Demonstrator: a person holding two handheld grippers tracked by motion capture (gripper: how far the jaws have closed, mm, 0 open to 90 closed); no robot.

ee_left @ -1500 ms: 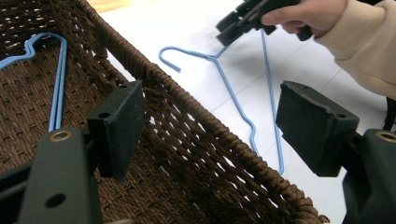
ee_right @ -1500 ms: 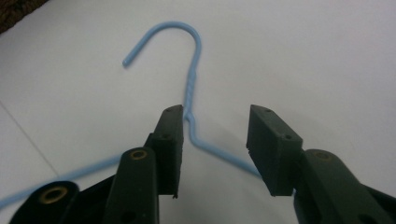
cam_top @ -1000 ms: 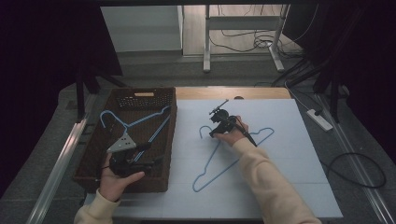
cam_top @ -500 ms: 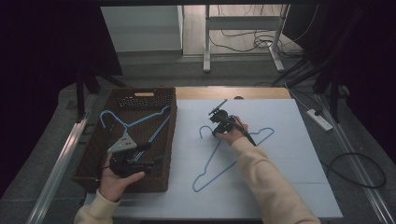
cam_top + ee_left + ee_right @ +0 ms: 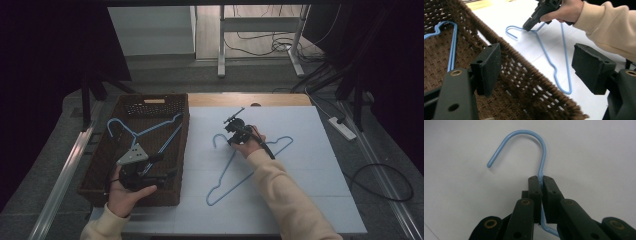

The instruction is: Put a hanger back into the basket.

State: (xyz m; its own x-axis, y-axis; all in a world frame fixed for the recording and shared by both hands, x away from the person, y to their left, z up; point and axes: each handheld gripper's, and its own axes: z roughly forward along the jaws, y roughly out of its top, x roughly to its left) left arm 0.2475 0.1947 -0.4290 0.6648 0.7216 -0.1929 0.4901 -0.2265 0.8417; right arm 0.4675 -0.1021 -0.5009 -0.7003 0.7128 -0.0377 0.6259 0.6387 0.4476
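Your right gripper (image 5: 541, 181) has just closed its jaws on the neck of the blue hanger (image 5: 245, 165), lying mid-frame on the white table (image 5: 310, 200). Grip looks secure, so lifting toward the basket (image 5: 150, 102) seems next.

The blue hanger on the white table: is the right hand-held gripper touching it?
Touching. In the right gripper view, the right hand-held gripper has just closed, and both pads press the blue hanger at its neck, below the hook.
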